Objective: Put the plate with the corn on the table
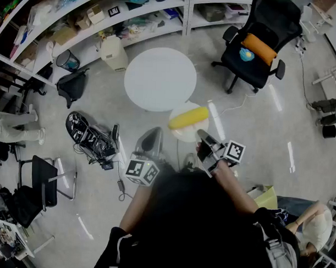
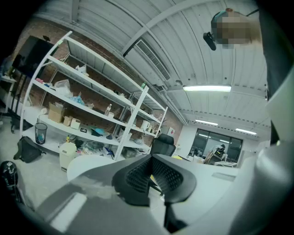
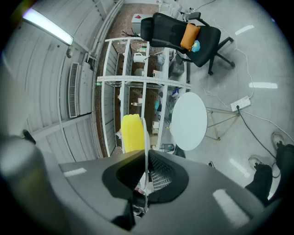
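A person stands by the round white surface (image 1: 159, 78). The right claw (image 1: 207, 150) pinches the rim of a white plate (image 1: 185, 131), and the yellow corn (image 1: 188, 118) lies on top of it. The plate hangs in the air right at the near edge of the surface, not yet on it. The left claw (image 1: 151, 142) is pressed together with nothing in it, near the plate.

I think the job now is to carry the plate over the near edge and set it down flat. The plate should be held level, or the corn may roll off. The claw only has a thin rim to hold, so going slow is best.

There is lots of room. Nothing lies on the surface, so the middle looks like a good spot. The black chair (image 1: 259, 40) and the shelves (image 1: 106, 24) stand well apart, beyond the far edge.
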Action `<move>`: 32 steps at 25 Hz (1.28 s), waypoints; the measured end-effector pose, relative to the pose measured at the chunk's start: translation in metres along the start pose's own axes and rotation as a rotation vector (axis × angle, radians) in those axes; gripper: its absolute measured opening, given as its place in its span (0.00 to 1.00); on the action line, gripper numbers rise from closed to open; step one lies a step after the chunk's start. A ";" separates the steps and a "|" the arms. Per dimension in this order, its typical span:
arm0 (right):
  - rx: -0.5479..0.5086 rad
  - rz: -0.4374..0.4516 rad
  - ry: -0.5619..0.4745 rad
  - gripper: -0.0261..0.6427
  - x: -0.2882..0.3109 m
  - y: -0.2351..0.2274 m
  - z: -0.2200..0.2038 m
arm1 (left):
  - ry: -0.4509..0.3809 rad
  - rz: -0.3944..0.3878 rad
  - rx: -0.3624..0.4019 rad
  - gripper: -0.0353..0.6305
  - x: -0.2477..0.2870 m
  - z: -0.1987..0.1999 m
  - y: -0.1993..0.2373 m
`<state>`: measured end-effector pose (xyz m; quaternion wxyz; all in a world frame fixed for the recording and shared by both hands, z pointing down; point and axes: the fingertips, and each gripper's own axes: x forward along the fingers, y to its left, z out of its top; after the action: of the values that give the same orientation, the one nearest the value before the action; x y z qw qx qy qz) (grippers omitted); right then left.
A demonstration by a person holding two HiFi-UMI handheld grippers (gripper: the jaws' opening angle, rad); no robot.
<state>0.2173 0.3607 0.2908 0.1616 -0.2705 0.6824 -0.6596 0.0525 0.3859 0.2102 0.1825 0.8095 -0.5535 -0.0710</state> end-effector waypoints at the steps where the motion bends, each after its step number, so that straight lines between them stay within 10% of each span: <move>1: 0.002 0.004 -0.001 0.08 0.000 0.001 0.000 | 0.001 -0.001 0.000 0.06 0.001 0.000 0.000; 32: 0.008 -0.022 -0.027 0.08 0.026 0.010 -0.007 | 0.000 -0.001 -0.044 0.06 0.000 0.016 0.036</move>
<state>0.1907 0.3506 0.2850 0.1646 -0.2861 0.6746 -0.6602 0.0158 0.3705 0.2088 0.2001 0.8057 -0.5512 -0.0834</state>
